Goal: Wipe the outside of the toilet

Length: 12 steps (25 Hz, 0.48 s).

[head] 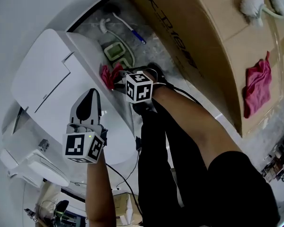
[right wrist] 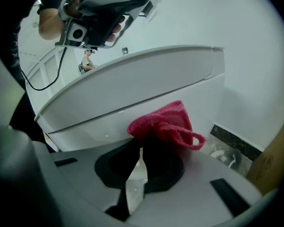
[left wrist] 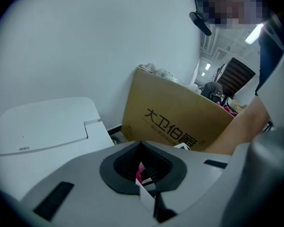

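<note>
**Left to right:** Your left claw hangs over the closed lid of the toilet. Its jaws are pressed together on nothing. The left gripper view shows only a thin slit between them, with a sliver of pink beyond. It appears to touch no part of the toilet.

To its right, the red cloth sits bunched against the white outer wall on the toilet's floor-side flank, just under the lid's seam. Your right claw pinches that cloth with its jaws closed on the folds. The loose bulk and a small loop stand out past the tips toward the porcelain. In the right gripper view the cloth looks to be touching the wall, and the seam runs across the frame from low left to high right.

That line is the one the next move turns on. The flank lies straight ahead of your right claw and stretches away on both sides of the cloth. A stroke would most likely run along the seam, not across it. Your right arm is the nearer one, at the wall itself, while your left is up over the lid, apart from the cloth.

Further right, a cardboard box stands close beside the toilet, leaving a narrow strip of floor for your arm. A second cloth, also red, lies on the box.
</note>
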Available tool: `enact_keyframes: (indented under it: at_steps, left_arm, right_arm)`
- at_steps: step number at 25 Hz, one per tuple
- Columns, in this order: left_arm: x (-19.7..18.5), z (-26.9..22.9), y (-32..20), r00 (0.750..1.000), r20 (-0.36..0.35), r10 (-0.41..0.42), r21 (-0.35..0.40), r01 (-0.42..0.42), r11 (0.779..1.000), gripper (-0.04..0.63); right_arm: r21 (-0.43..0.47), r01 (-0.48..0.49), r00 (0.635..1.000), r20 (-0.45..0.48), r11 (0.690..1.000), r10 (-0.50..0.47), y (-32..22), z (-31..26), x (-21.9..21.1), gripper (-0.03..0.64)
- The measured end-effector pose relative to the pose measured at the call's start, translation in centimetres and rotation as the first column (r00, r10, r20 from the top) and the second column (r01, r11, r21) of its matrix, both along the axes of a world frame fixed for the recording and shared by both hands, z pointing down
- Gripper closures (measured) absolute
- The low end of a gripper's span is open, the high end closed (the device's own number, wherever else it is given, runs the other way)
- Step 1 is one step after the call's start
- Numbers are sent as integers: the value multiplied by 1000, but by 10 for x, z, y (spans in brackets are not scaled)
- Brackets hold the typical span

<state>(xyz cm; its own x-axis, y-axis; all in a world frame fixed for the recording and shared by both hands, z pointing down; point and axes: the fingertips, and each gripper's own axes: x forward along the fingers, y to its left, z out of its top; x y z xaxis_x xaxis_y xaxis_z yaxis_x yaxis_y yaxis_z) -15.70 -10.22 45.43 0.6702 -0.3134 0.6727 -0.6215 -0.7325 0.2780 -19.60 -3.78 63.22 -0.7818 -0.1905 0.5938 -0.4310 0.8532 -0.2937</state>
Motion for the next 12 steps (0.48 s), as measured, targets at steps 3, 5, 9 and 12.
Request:
enact_keyframes:
  at_steps: [3, 5, 9, 12]
  left_arm:
    - [-5, 4, 17, 1000, 11, 20, -7, -20, 1000, 580]
    - [-10, 6, 25, 999, 17, 35, -6, -35, 999, 580]
    - [-20, 11, 36, 998, 33, 43, -3, -43, 999, 580]
    - [-25, 15, 48, 998, 40, 40, -12, -40, 999, 580]
  right_arm:
    - [-19, -27, 1000, 15, 999, 28, 30, 2, -6, 572]
    - [-29, -40, 999, 23, 999, 40, 50, 2, -11, 572]
    - [-49, -48, 998, 36, 998, 50, 85, 4, -20, 572]
    - [-75, -46, 998, 40, 996, 49, 114, 4, -27, 572]
